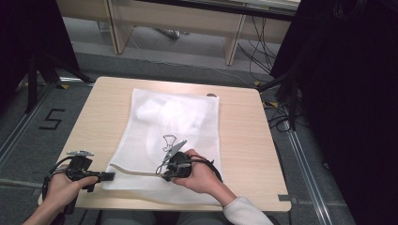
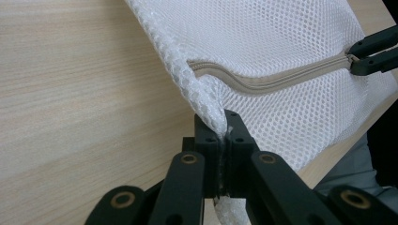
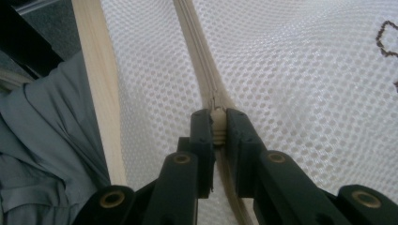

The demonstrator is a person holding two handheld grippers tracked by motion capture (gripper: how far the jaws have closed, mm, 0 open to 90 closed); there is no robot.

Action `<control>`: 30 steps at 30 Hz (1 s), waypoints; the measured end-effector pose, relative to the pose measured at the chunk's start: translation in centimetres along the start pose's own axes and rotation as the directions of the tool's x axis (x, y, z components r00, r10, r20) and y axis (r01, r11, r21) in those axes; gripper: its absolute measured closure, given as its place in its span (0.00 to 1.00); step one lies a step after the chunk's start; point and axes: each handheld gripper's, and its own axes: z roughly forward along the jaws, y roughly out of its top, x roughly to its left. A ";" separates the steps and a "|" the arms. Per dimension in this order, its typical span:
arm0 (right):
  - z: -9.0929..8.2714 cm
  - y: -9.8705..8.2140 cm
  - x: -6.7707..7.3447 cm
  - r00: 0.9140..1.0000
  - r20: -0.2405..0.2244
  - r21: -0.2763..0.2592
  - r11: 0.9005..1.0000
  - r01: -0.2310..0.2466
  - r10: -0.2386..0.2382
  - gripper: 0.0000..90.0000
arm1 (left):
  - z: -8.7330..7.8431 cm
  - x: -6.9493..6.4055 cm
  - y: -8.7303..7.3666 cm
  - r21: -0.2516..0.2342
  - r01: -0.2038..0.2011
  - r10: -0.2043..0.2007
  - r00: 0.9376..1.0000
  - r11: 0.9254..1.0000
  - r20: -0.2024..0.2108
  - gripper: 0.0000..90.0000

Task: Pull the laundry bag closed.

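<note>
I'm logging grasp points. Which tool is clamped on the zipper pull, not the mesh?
The right tool: its jaws pinch the beige zipper pull. The left tool grips the mesh bag at its corner.

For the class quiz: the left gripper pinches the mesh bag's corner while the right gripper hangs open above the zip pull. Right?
Not quite. The right gripper is shut on the zip pull, as the right gripper view shows. The left gripper does pinch the mesh bag's corner.

left tool (image 1: 109,176) points right with jaws pinched together, while right tool (image 1: 164,177) points left, jaws likewise clamped.
</note>
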 end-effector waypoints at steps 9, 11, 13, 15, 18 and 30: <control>-0.5 -0.5 -0.1 1.000 0.009 0.004 1.000 0.000 0.000 0.92 | 0.0 0.2 0.0 0.015 0.002 -0.002 1.000 1.000 0.008 0.95; -0.7 -0.6 -0.1 1.000 0.008 0.005 1.000 -0.001 0.001 0.92 | 0.0 0.2 0.0 0.015 0.000 0.000 1.000 1.000 0.007 0.95; -0.9 -0.7 -0.1 1.000 0.007 0.002 1.000 -0.003 0.003 0.92 | 0.0 0.1 0.0 0.015 0.002 -0.002 1.000 1.000 0.005 0.95; -1.0 -0.8 -0.1 1.000 0.009 0.009 1.000 -0.002 0.002 0.92 | 0.0 0.2 0.1 0.014 0.004 -0.004 1.000 1.000 0.006 0.95; -1.1 -0.9 -0.2 1.000 0.013 0.001 1.000 0.005 -0.005 0.92 | 0.1 0.2 0.0 0.012 0.007 -0.007 1.000 1.000 -0.001 0.95; -2.0 -1.9 -0.4 1.000 0.024 0.004 1.000 -0.008 0.008 0.92 | 0.1 0.3 0.1 0.022 0.010 -0.010 1.000 1.000 0.003 0.95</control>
